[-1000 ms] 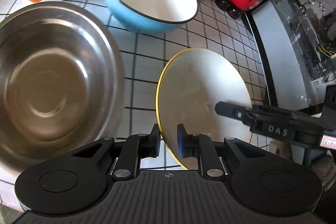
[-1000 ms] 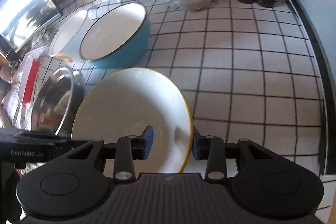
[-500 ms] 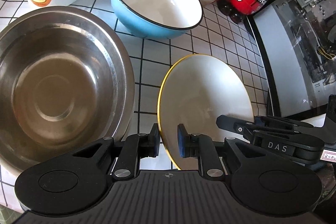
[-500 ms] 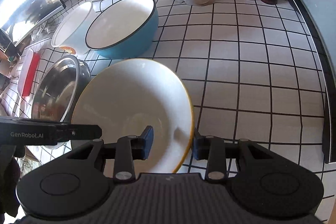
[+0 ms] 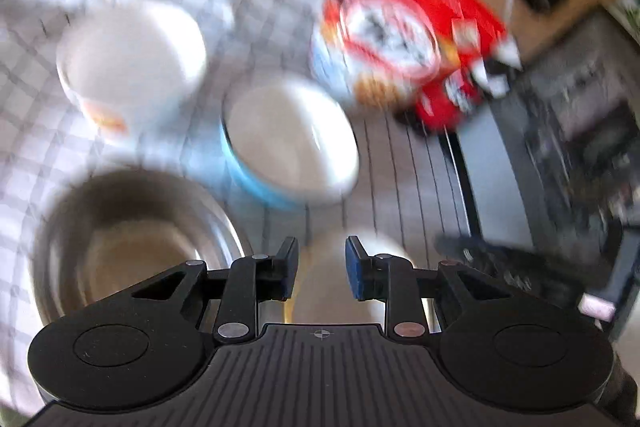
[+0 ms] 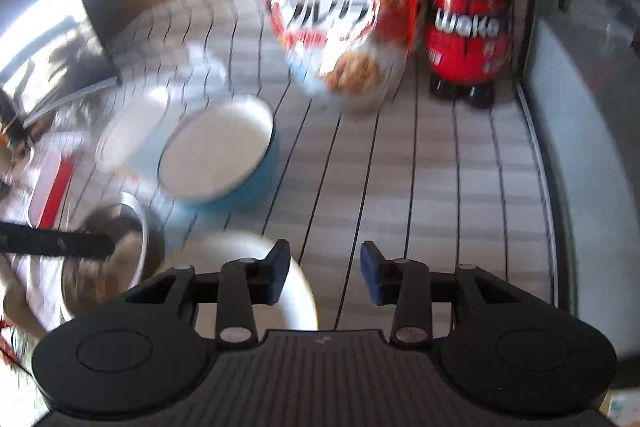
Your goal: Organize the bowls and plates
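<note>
Both views are motion-blurred. The white plate with a yellow rim [image 5: 322, 291] [image 6: 236, 251] lies on the checked tablecloth below both grippers. My left gripper [image 5: 321, 251] hangs above it with its jaws opening and neither pad on the plate. The jaws of my right gripper [image 6: 325, 253] are opening too, and the plate shows under its left finger, untouched. Farther off sit a steel bowl [image 5: 128, 251] [image 6: 116, 247], a blue bowl [image 5: 288, 147] [image 6: 216, 155] and a white bowl [image 5: 132, 55] [image 6: 128, 127].
A red cereal bag [image 5: 400, 35] [image 6: 340, 15] and a red penguin-shaped bottle [image 6: 468, 19] stand at the back. A dark-framed grey panel [image 6: 580, 147] borders the cloth on the right. A red-lidded box [image 6: 52, 187] lies at the far left.
Both grippers have let go of the plate's rim, widened their jaws and lifted away. The bowls and the cereal bag now look smaller and sit lower in both views.
</note>
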`<state>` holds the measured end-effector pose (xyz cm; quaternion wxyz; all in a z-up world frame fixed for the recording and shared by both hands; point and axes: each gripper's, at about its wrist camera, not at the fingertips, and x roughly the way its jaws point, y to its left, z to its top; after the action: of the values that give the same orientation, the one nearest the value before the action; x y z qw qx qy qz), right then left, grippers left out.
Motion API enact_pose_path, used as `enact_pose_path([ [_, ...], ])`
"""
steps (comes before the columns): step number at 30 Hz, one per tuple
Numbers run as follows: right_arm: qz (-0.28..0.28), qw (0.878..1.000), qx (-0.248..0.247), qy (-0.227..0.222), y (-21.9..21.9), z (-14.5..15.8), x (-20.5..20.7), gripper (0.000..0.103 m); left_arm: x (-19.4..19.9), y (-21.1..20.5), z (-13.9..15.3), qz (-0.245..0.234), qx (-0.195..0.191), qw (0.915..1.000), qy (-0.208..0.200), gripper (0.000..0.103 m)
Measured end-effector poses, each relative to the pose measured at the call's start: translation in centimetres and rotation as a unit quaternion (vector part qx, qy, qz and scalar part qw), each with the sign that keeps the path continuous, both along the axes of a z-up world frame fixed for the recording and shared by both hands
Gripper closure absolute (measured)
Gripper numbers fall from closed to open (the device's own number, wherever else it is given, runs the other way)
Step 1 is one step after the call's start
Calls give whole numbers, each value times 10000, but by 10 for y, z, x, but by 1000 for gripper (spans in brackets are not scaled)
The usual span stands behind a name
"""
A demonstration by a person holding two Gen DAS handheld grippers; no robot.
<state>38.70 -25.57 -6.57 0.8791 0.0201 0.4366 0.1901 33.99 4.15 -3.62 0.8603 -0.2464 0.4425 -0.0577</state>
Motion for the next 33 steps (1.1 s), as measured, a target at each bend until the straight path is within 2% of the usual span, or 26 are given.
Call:
enact_pose_path([
  [2, 13, 10000, 49, -10, 7, 7, 14, 59, 19, 13, 2, 300, 199, 9993, -77, 75],
  [5, 42, 10000, -11, 86, 26, 11, 34, 48, 49, 28, -5, 528, 338, 9980, 17, 75],
  [10, 202, 9988, -422, 139, 64, 5, 58, 40, 89, 39, -31, 577, 604, 9957, 406, 75],
  [12, 181, 9985, -514, 110, 75, 1, 65, 33, 98, 41, -41, 509, 607, 9953, 559, 75],
  [15, 209, 9989, -406, 113, 85, -5, 81, 30, 108, 47, -53, 417, 473, 9957, 677, 75],
  [17, 340, 9984, -289, 346, 95, -18, 99, 30, 116, 50, -60, 446, 461, 9950, 768, 75],
  [20, 223, 9965, -292, 753, 105, -42, 121, 30, 125, 49, -73, 426, 428, 9942, 894, 77],
  [21, 242, 9958, -278, 834, 109, -50, 125, 31, 128, 48, -75, 372, 379, 9945, 899, 82],
  [22, 241, 9946, -225, 986, 112, -60, 131, 32, 131, 45, -76, 311, 330, 9950, 893, 82],
  [23, 218, 9931, -145, 1144, 113, -67, 135, 39, 134, 44, -77, 245, 300, 9954, 873, 81],
  [24, 253, 9911, -18, 1305, 114, -74, 138, 53, 137, 40, -78, 178, 355, 9953, 881, 77],
  [26, 327, 9854, 246, 1651, 114, -85, 142, 71, 143, 35, -78, 105, 432, 9949, 909, 71],
  [27, 362, 9839, 324, 1720, 113, -88, 142, 76, 145, 33, -78, 78, 438, 9948, 912, 69],
  [31, 313, 9880, 93, 1508, 103, -84, 134, 78, 149, 19, -78, -240, 391, 9943, 958, 69],
  [33, 199, 9871, 137, 1582, 89, -82, 133, 78, 150, 7, -78, -438, 378, 9935, 976, 69],
])
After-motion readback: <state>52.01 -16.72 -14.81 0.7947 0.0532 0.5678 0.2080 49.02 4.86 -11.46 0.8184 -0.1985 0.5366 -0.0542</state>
